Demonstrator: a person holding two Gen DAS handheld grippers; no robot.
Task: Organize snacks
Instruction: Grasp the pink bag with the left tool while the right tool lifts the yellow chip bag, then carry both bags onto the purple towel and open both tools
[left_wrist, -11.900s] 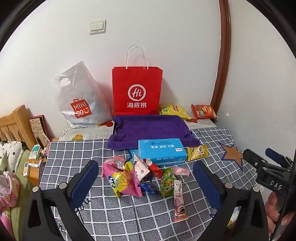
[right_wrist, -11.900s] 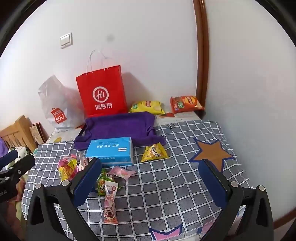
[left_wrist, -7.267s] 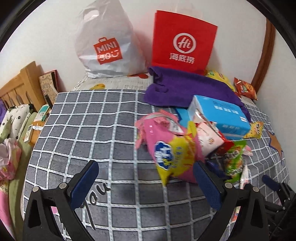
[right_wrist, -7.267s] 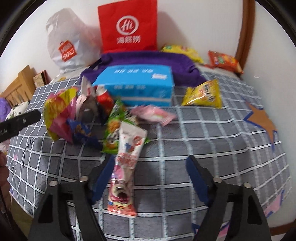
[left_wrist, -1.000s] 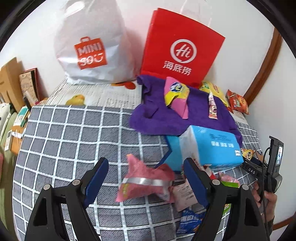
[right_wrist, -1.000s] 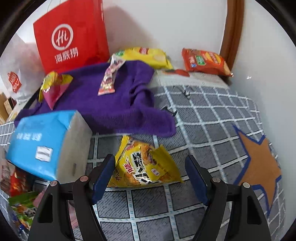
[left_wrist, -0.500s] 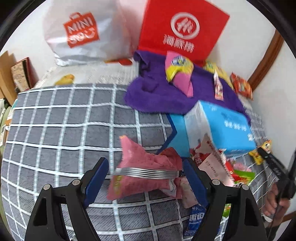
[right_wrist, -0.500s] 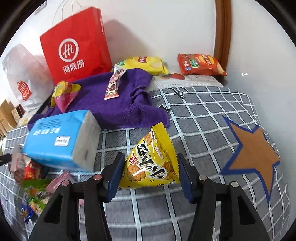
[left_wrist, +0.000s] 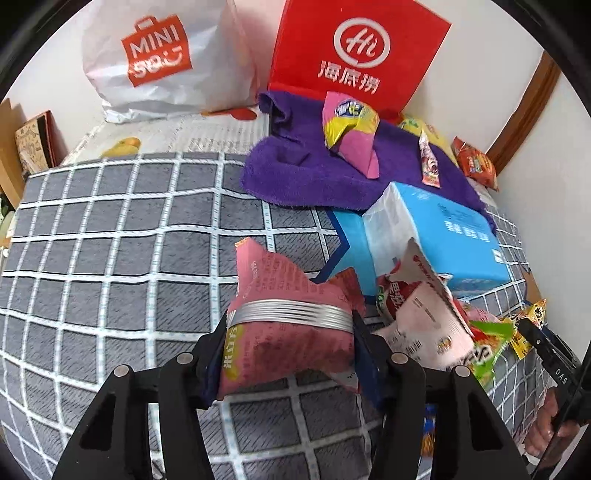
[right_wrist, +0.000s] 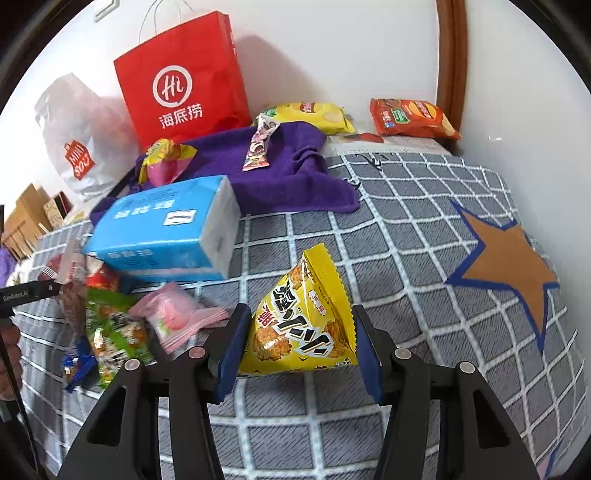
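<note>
My left gripper (left_wrist: 291, 350) is shut on a pink snack packet (left_wrist: 284, 328) with a silver band, held just above the checked blanket. My right gripper (right_wrist: 299, 347) is shut on a yellow triangular snack bag (right_wrist: 303, 325). A purple towel (left_wrist: 306, 173) at the back holds a pink-and-yellow packet (left_wrist: 351, 133) and a slim candy stick (left_wrist: 428, 166); the towel (right_wrist: 295, 173) also shows in the right wrist view. Loose snacks lie by the blue tissue pack (left_wrist: 443, 236): a red-and-white packet (left_wrist: 417, 314), a green packet (right_wrist: 114, 325) and a pink candy packet (right_wrist: 177, 314).
A red paper bag (left_wrist: 354, 55) and a white MINISO bag (left_wrist: 159, 62) stand against the wall. Yellow (right_wrist: 314, 114) and orange (right_wrist: 410, 118) chip bags lie at the back right. The grey checked blanket (left_wrist: 110, 258) has an orange star patch (right_wrist: 509, 254).
Both grippers have closed. The left one has taken hold of the pink packet, the right one the yellow triangular bag, which now stands tilted up between its fingers.
</note>
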